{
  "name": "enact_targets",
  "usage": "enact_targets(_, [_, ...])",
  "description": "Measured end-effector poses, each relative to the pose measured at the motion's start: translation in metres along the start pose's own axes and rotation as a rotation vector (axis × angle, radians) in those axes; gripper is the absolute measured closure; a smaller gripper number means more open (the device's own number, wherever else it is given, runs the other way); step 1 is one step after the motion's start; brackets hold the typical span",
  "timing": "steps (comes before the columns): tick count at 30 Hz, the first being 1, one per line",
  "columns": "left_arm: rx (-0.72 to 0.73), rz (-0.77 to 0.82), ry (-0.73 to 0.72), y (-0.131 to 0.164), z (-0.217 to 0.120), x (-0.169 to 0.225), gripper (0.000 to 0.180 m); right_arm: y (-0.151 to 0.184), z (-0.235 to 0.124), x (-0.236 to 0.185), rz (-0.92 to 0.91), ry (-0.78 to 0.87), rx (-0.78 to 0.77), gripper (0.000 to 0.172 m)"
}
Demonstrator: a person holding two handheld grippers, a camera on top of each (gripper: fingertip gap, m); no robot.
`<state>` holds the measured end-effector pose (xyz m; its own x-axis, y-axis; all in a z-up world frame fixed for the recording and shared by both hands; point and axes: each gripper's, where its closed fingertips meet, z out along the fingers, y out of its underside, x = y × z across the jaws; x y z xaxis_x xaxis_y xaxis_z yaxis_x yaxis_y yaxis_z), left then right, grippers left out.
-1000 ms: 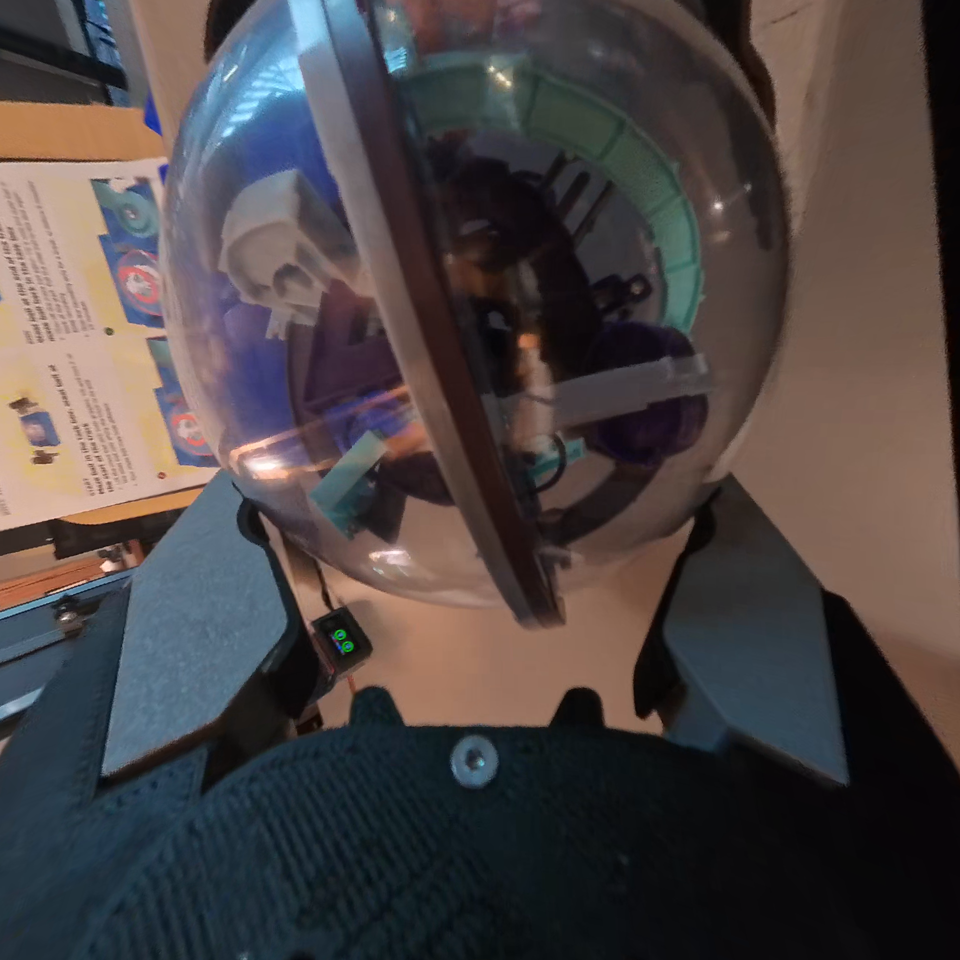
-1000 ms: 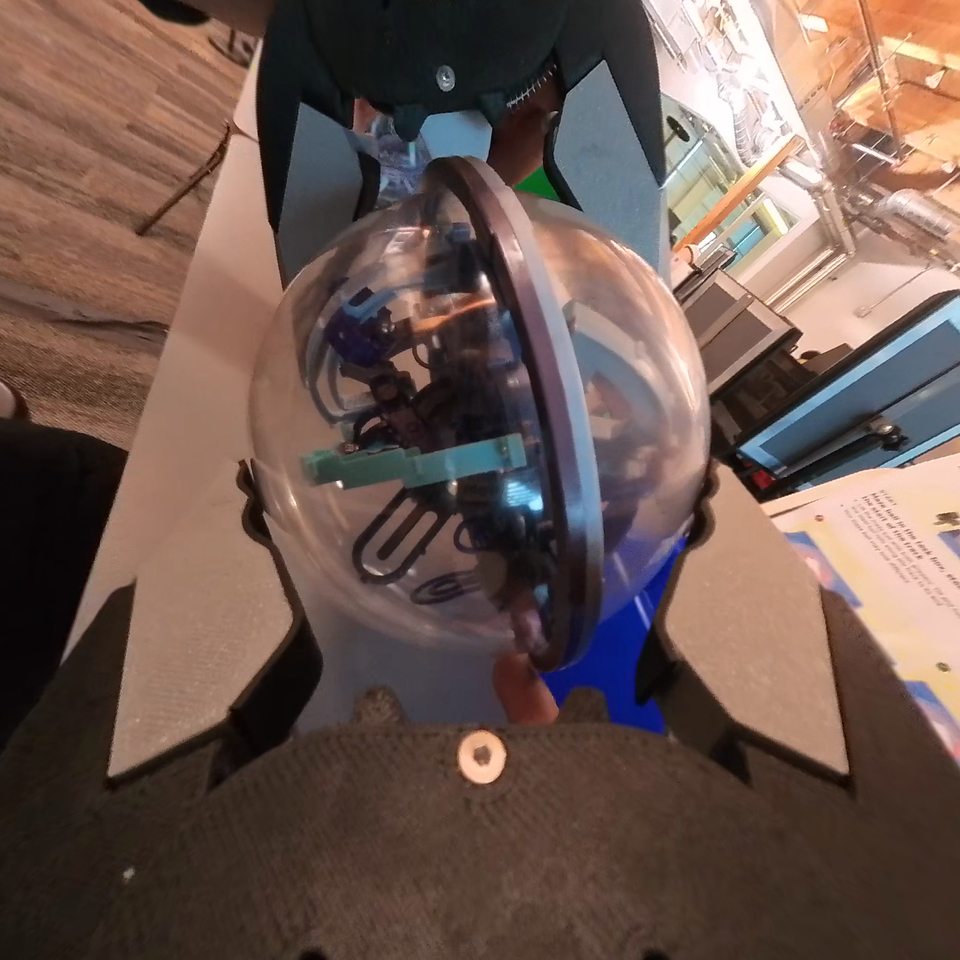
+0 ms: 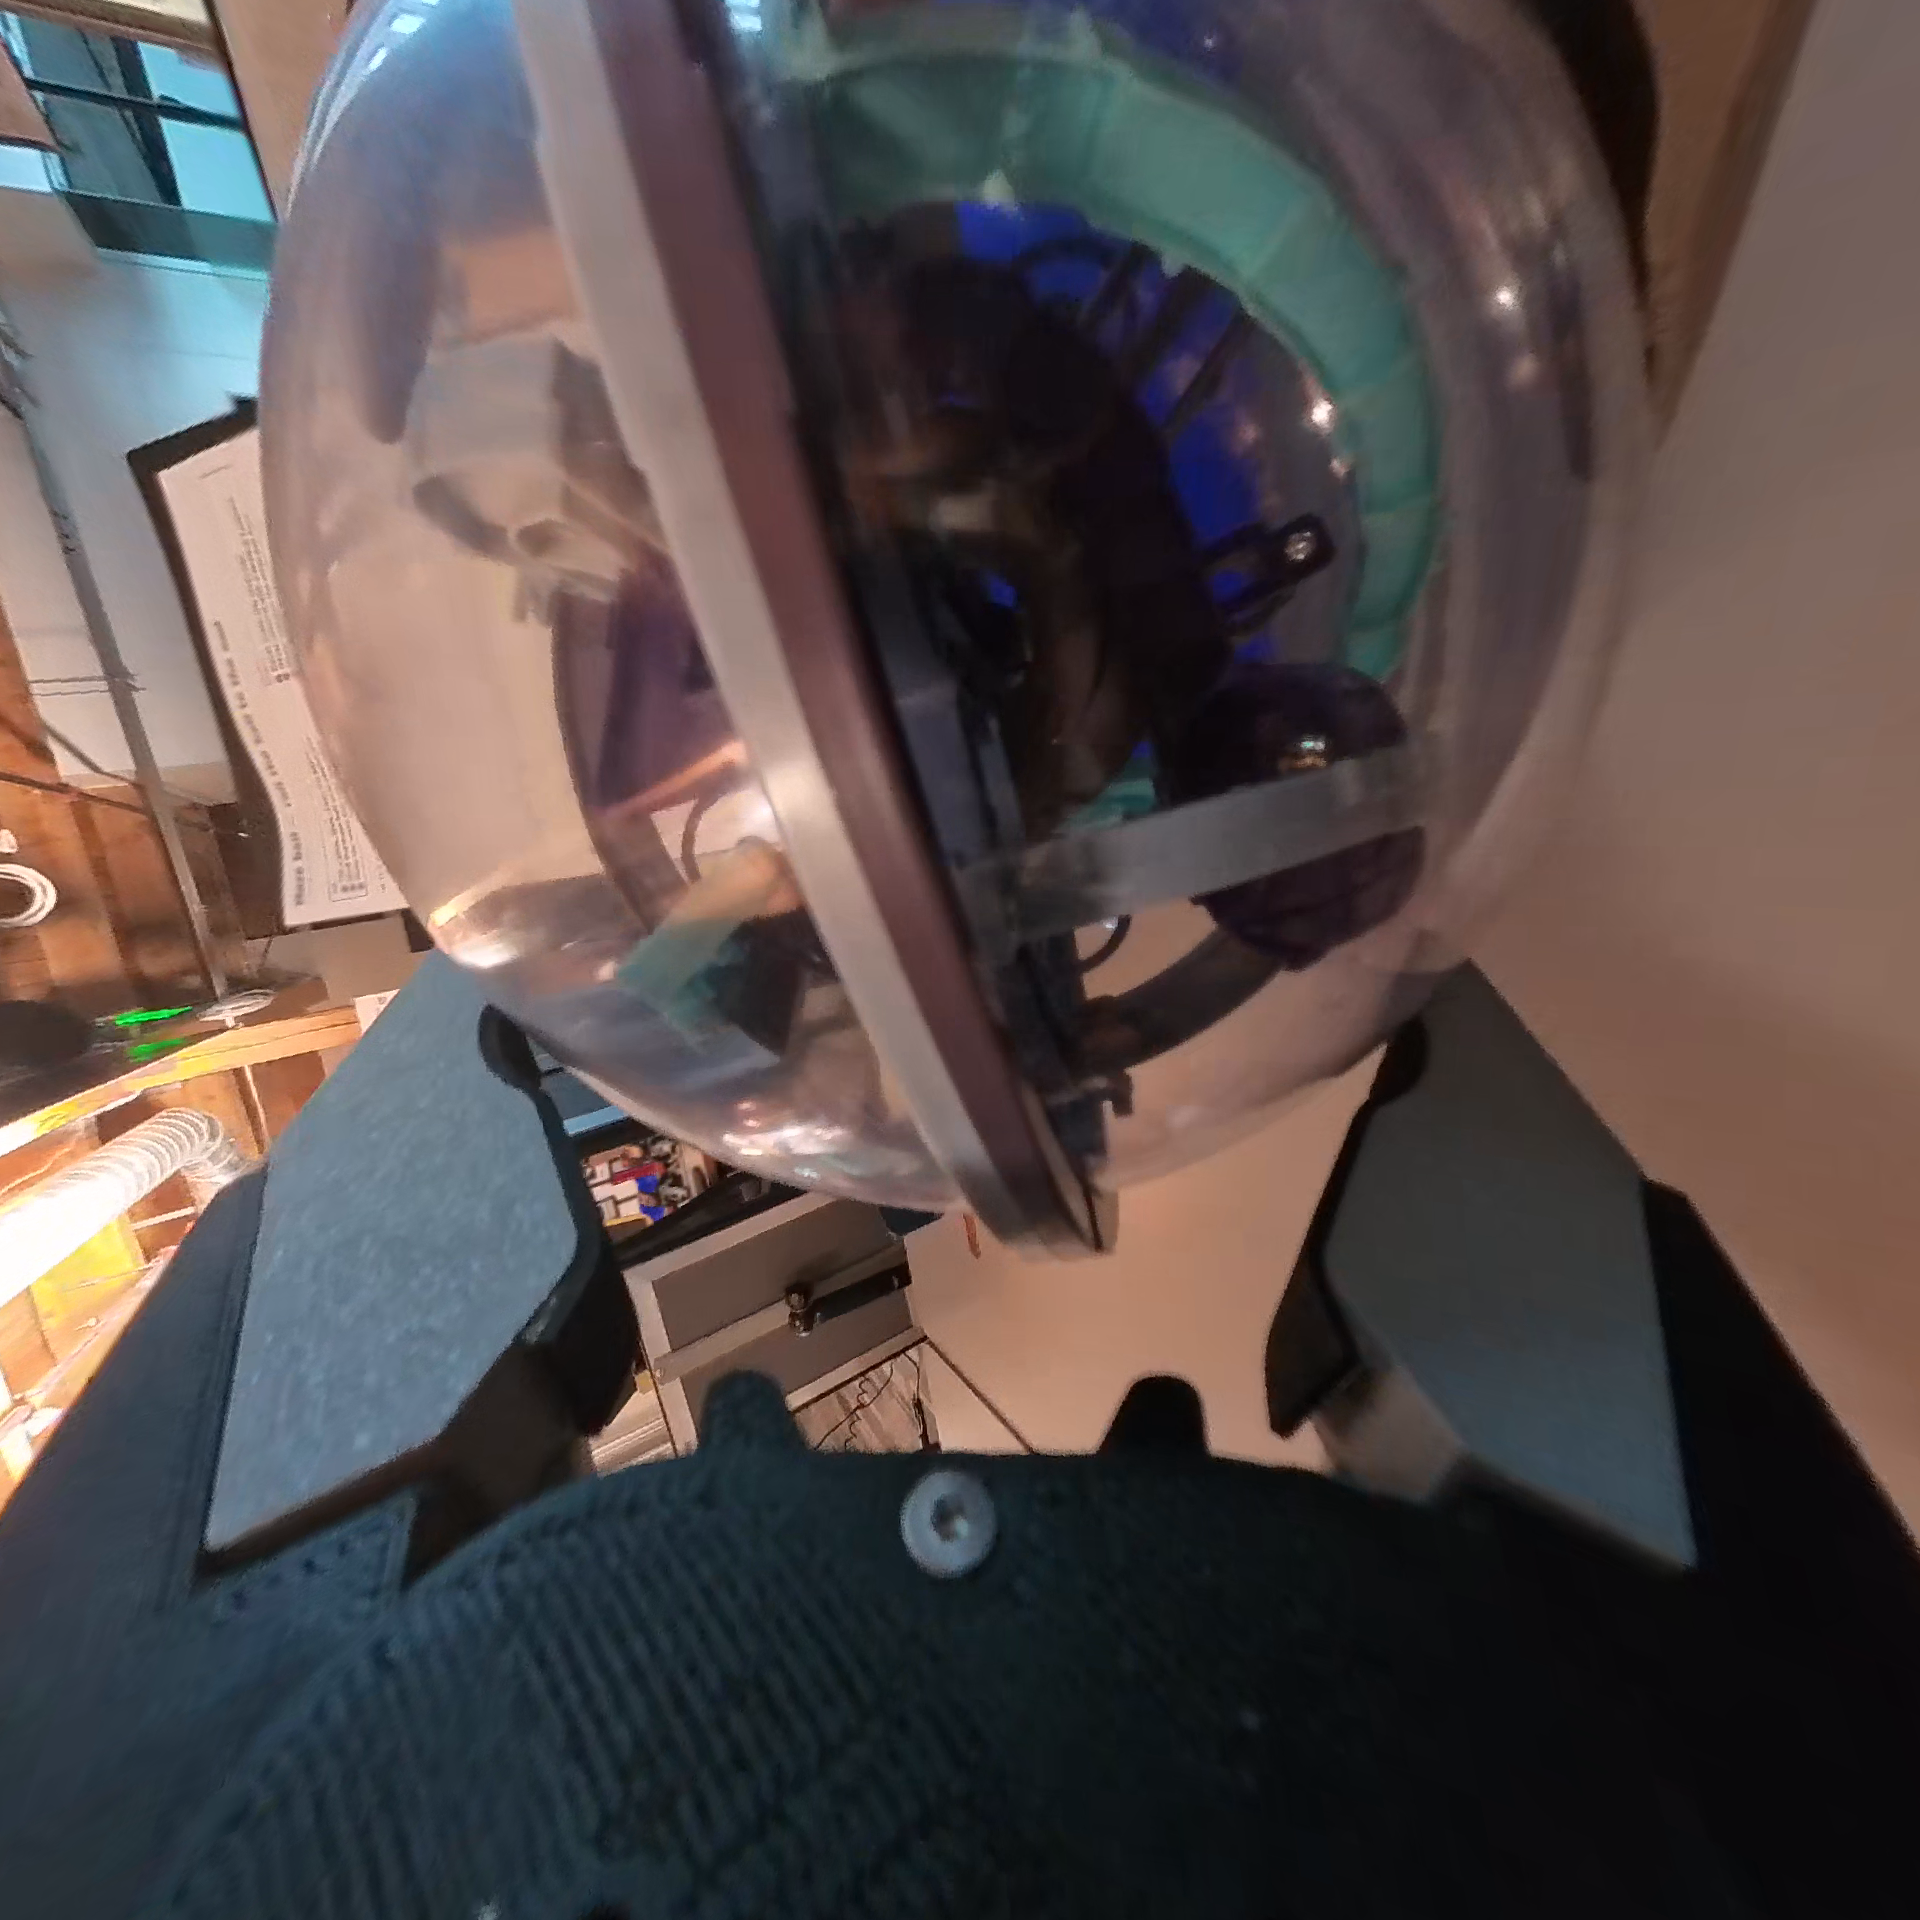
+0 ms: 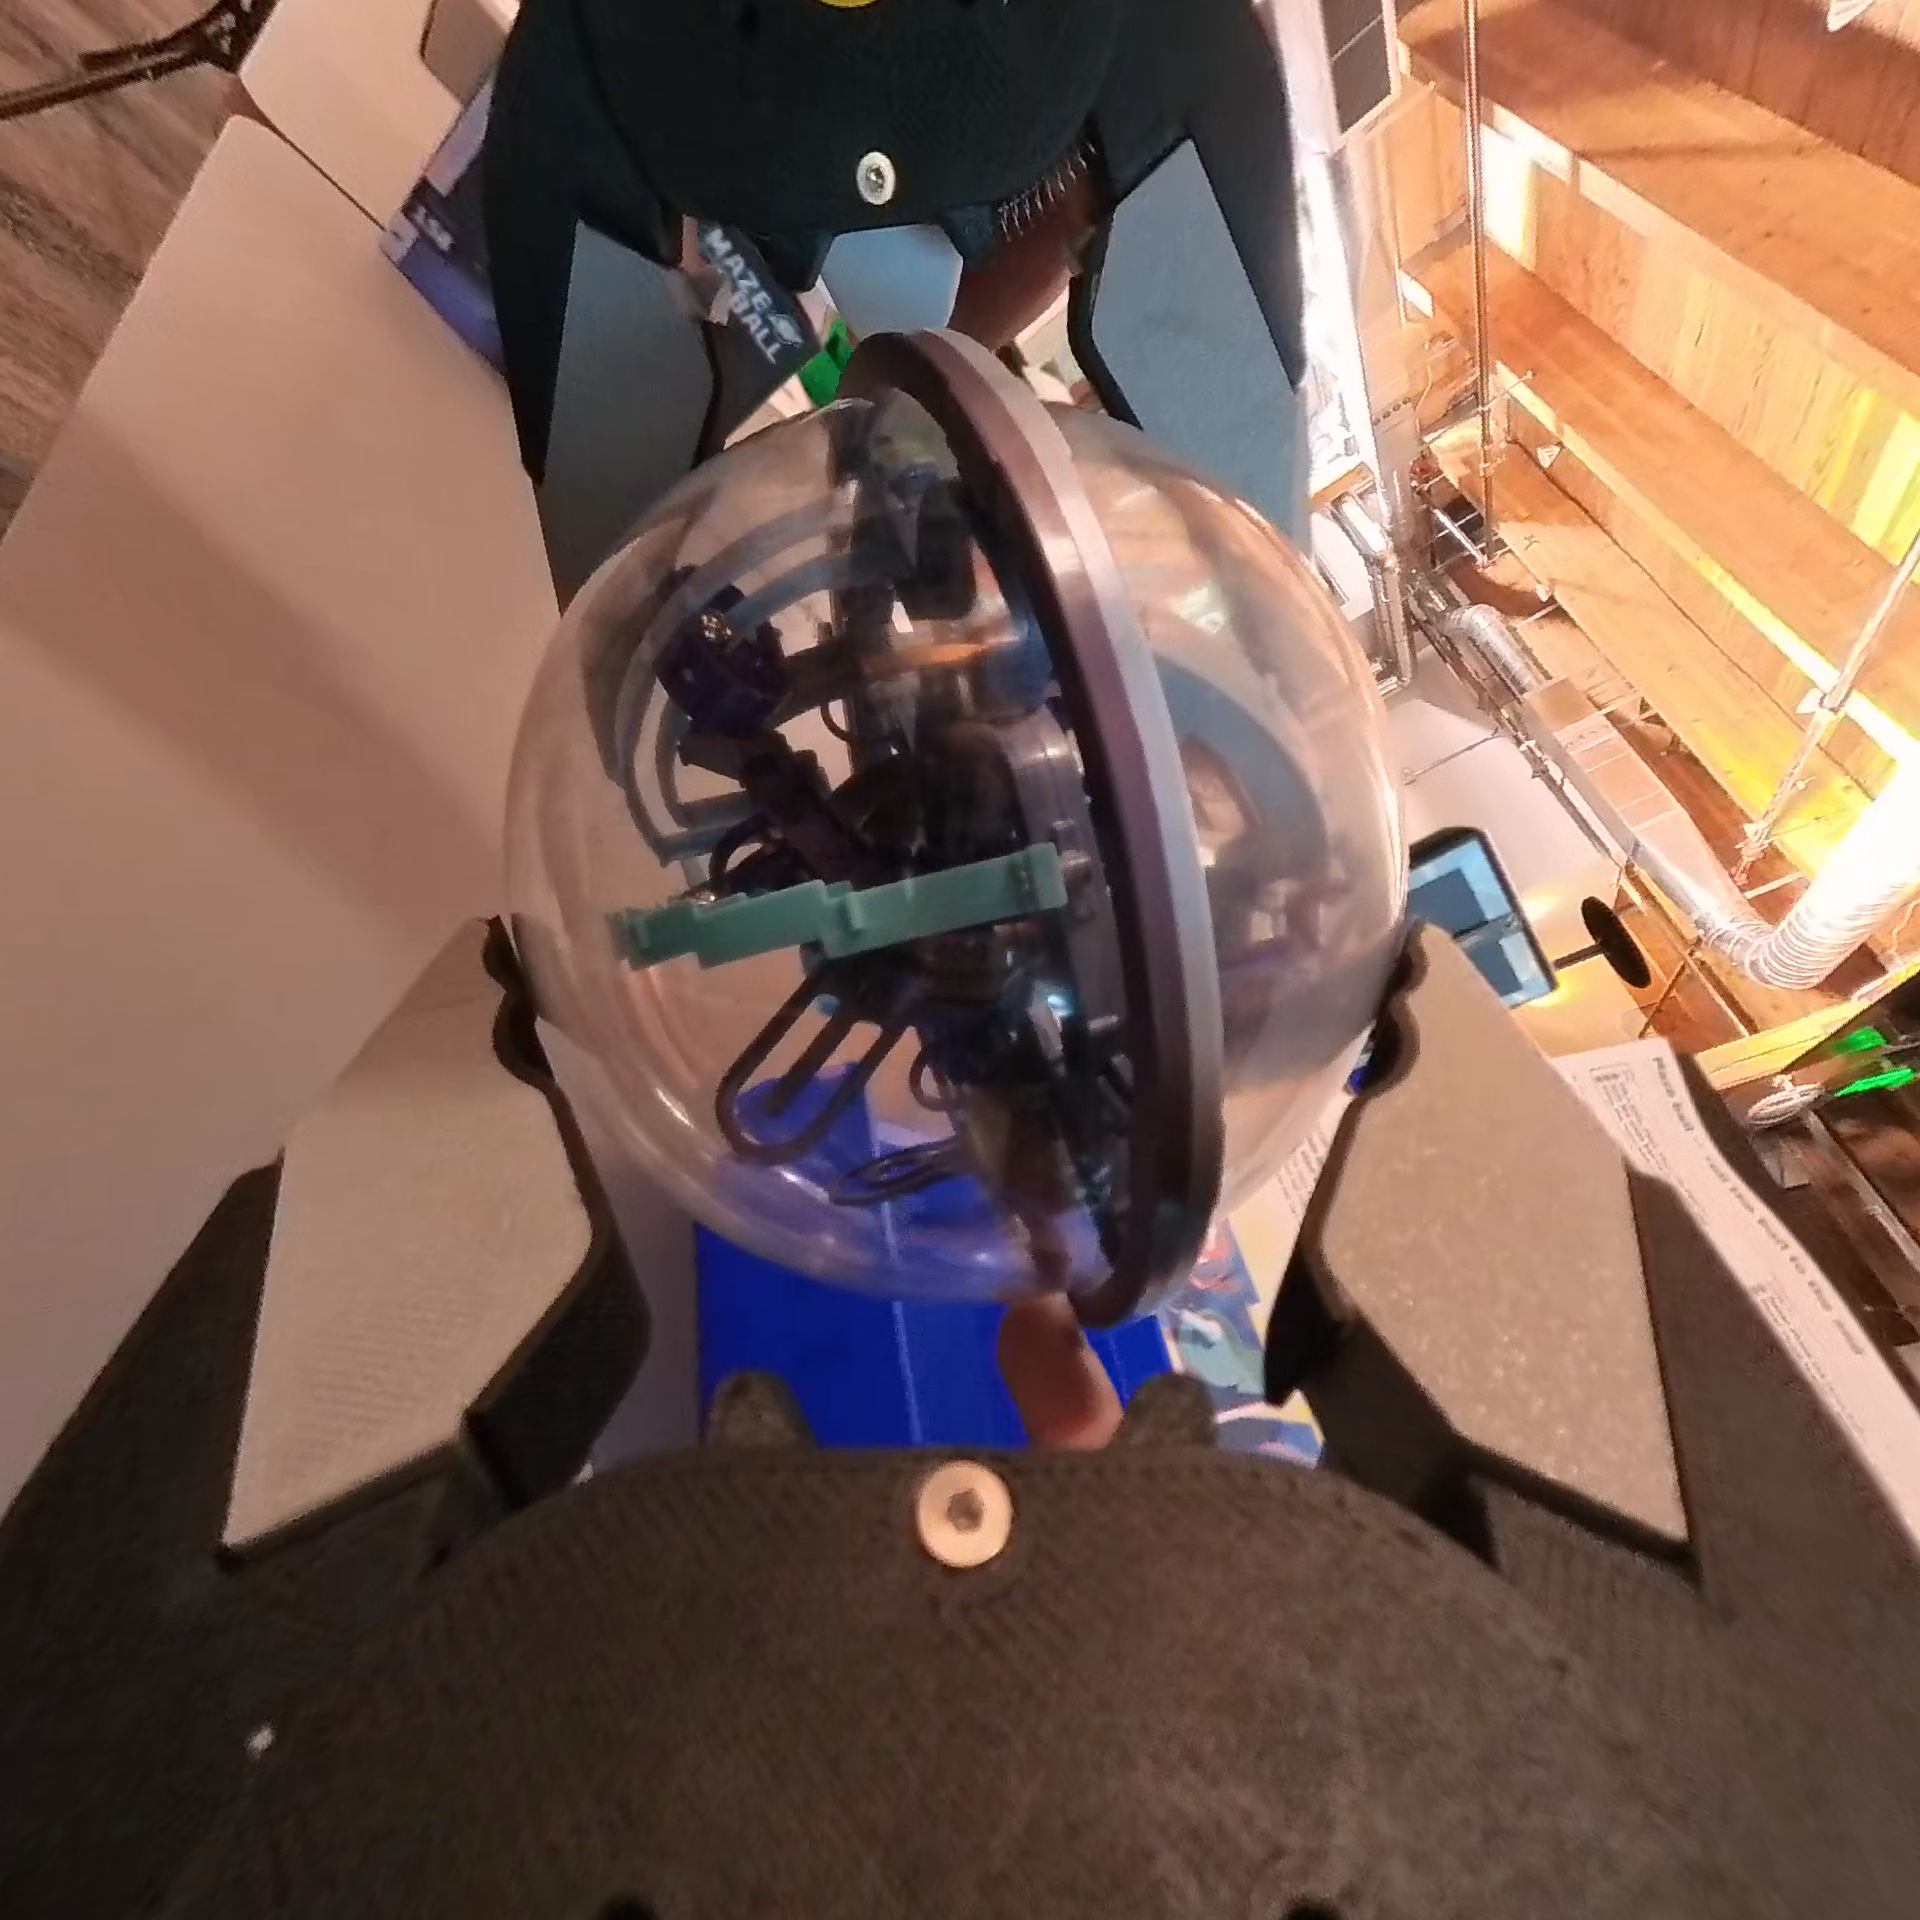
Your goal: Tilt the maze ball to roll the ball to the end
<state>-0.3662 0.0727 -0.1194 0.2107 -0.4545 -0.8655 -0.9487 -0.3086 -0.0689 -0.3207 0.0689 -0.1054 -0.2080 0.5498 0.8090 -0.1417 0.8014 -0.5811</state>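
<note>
A: Maze ball point(image 4: 935, 831), clear sphere, held up off the white table point(image 4: 208, 623) between both tools. Inside: a green track piece point(image 4: 831, 914), dark wire loops point(image 4: 790, 1081), a purple block point(image 4: 717, 675), grey ramps. Dark rim point(image 4: 1101, 779) around the middle, running nearly upright.

B: And the small ball within?

A: A tiny shiny bead point(image 3: 1311, 744) on a purple lump, just above a grey strip point(image 3: 1195, 842). Cannot tell whether that is the rolling ball.

B: Grip?

A: Right gripper point(image 4: 951, 977) spread wide, both fingertips point(image 4: 509, 997) pressed to the sphere's opposite flanks. Left gripper point(image 3: 940, 1029) likewise wide, tips point(image 3: 504, 1039) against the shell's lower sides. Seen from the right wrist, the left one comes in from the far side.

B: Around it?

A: Below, a blue sheet point(image 4: 810, 1340) and a printed instruction page point(image 4: 1714, 1455). A dark printed box point(image 4: 447, 239) behind on the table. A fingertip point(image 4: 1070, 1392) just under the rim.

B: Anything blocking?

A: From the left wrist, the sphere fills most of the frame and hides the other gripper almost wholly.

B: Differences between views?

A: Left wrist only: a broad teal ring point(image 3: 1330, 343) inside the shell, a grey cabinet point(image 3: 769, 1288), a framed notice point(image 3: 239, 665), windows point(image 3: 135, 125). Right wrist only: silver ducting point(image 4: 1621, 790), wooden ceiling beams point(image 4: 1662, 312), a blue screen point(image 4: 1475, 914).
</note>
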Motion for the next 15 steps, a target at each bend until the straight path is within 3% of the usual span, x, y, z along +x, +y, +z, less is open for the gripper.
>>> enact_targets(7, [0.058,-0.134,-0.094,-0.002,0.003,0.003,0.023,-0.001,-0.001,0.001,-0.105,-0.112,-0.079,0.018])
enact_targets(15, [0.213,-0.405,-0.094,-0.024,0.019,0.036,0.023,0.013,-0.014,-0.019,-0.14,-0.369,-0.287,0.018])
